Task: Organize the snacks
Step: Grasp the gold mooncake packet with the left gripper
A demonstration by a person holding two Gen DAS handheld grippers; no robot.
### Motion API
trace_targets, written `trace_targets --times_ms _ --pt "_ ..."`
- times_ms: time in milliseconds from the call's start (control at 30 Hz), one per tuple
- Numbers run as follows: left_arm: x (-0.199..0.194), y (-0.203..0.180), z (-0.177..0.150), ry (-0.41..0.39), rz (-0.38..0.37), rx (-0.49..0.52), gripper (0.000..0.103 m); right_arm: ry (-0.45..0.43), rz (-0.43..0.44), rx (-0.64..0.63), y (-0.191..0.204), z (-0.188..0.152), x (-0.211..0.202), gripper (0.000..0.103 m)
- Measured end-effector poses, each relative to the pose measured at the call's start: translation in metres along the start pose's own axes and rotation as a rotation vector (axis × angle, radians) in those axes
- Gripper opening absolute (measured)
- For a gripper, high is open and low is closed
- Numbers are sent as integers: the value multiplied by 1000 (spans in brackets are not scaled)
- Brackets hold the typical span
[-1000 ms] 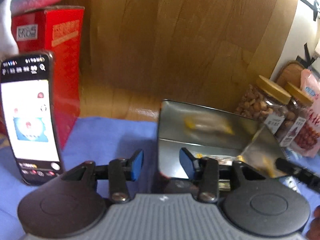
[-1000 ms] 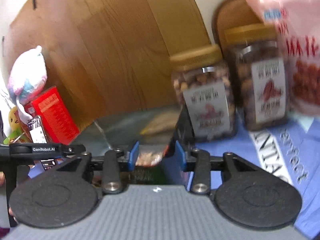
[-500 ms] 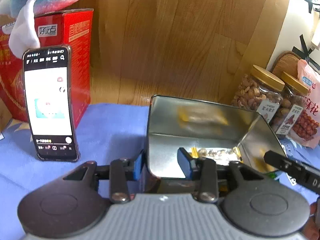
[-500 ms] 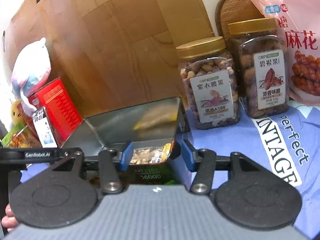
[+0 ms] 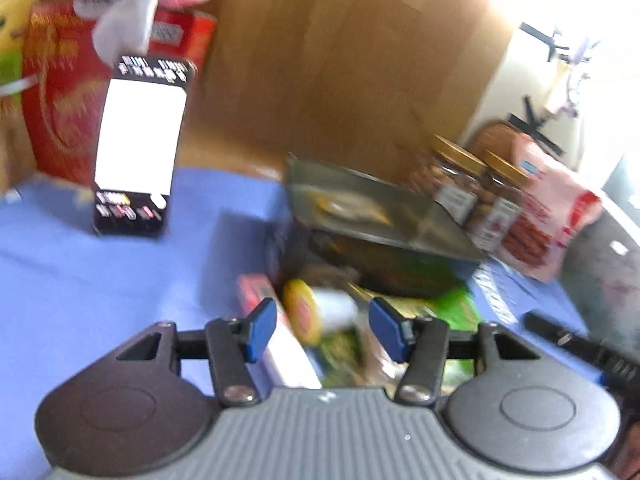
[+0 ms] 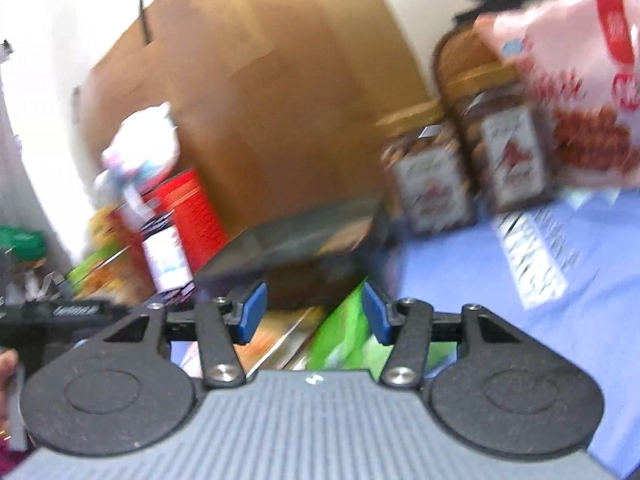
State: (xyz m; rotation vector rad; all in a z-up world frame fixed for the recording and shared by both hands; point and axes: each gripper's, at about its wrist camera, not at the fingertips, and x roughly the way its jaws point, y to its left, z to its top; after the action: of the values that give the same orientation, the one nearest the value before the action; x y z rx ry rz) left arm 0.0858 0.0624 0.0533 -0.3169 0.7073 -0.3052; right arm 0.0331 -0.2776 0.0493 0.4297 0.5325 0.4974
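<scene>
L gripper [image 5: 322, 330] is hovering w/ its jaws opening, blue pads spread and pinching nothing; the snack pile is only lying beyond and below them. R gripper [image 6: 311, 312] is sitting w/ its pads spread too, nothing clamped, a green packet [image 6: 344, 336] showing in the gap but not pressed.

Task's things: loose snacks are lying on the blue cloth [image 5: 80, 272] toward its near edge, just in front of the metal tin [image 5: 372, 216], which is standing open at mid-cloth w/ a yellowish packet inside. In the pile: a small bottle w/ yellow cap [image 5: 320, 312] lying on its side, a pink-edged box [image 5: 276, 344], green packets. Both views are blurred, so exact contacts can't be told.

Handling, as a guess: packets are prob. light, soft, crinkly and slippery, so better pinching a sealed edge or flat face, not the puffy middle. The bottle looks stiff, round, likely rolling; take it across the body, near mid-length. The tin is thin, rigid, maybe sharp-rimmed; grab a side wall.

Two nut jars [image 5: 476, 188] and a pink bag [image 5: 548, 216] are standing at the cloth's far right corner, a phone [image 5: 140, 148] propped at far left.
</scene>
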Motion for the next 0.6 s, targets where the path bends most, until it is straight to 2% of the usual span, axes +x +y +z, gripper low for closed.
trace_targets --times_ms 67,133,200,267,333,467,600 --pt "4 -10 -6 19 -46 4 52 49 49 33 4 -8 9 55" --pt "16 -24 -11 52 -53 22 48 100 69 44 9 -13 23 51" --pt "30 -34 -18 103 -71 41 26 170 103 62 10 -19 36 30" --pt "34 -37 -27 117 -71 25 25 209 65 75 11 -24 43 21" --pt "23 -42 -32 105 -75 35 21 205 84 71 12 -26 33 19" --pt "-10 -48 -51 87 -123 90 20 185 115 -21 28 -35 -3 19" --pt "-35 -50 -86 99 -136 137 21 230 152 -32 37 -62 -31 19"
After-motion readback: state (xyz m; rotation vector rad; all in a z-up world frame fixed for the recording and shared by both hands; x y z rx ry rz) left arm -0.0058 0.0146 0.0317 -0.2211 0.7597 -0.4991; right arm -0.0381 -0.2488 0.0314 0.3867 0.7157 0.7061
